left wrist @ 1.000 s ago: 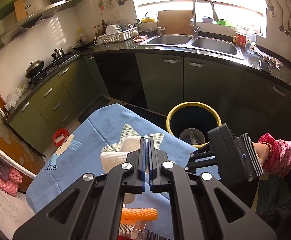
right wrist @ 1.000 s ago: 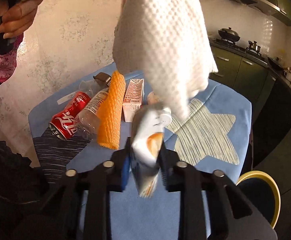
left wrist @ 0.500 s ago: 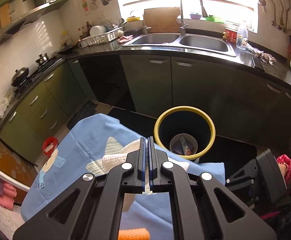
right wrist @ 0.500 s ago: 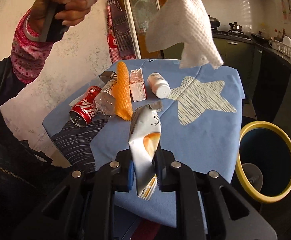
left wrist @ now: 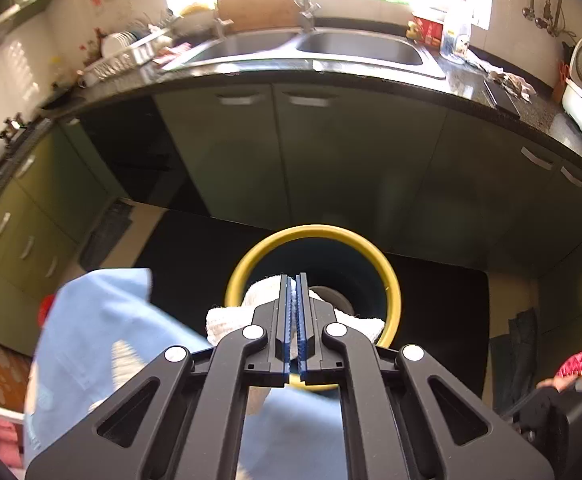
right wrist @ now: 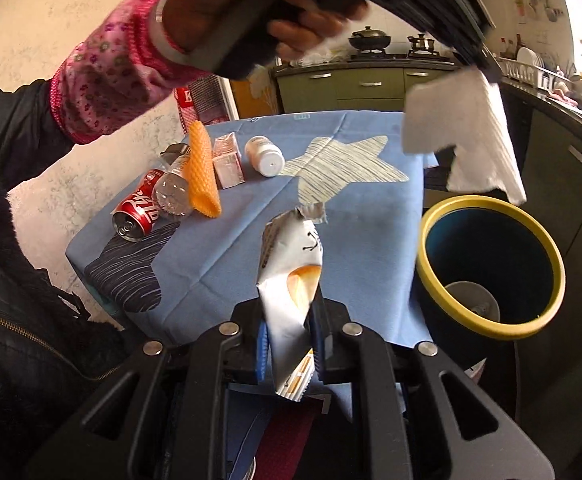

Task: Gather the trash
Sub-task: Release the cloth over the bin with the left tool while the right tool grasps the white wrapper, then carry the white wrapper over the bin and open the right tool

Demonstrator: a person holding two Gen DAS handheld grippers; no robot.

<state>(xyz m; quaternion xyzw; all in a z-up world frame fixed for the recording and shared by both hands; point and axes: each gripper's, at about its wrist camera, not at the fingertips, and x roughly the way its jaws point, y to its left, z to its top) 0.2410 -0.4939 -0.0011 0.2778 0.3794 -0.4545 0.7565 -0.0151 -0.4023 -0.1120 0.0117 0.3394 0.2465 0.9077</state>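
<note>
My left gripper (left wrist: 296,286) is shut on a white paper towel (left wrist: 227,322) and holds it over the yellow-rimmed bin (left wrist: 391,284). In the right wrist view the towel (right wrist: 475,140) hangs from the left gripper (right wrist: 489,70) just above the bin (right wrist: 547,248). My right gripper (right wrist: 289,328) is shut on a torn silver and white snack wrapper (right wrist: 291,280), held above the near edge of the blue tablecloth (right wrist: 363,248).
On the table's far left lie a red cola can (right wrist: 137,214), a clear plastic bottle (right wrist: 173,188), an orange foam net (right wrist: 203,168), a small carton (right wrist: 227,160) and a white pill bottle (right wrist: 265,156). The bin stands on the floor before green cabinets (left wrist: 331,152).
My left gripper has carried the towel away from the table to above the bin. My right gripper has drawn back with the wrapper, and the bin has come into view at its right.
</note>
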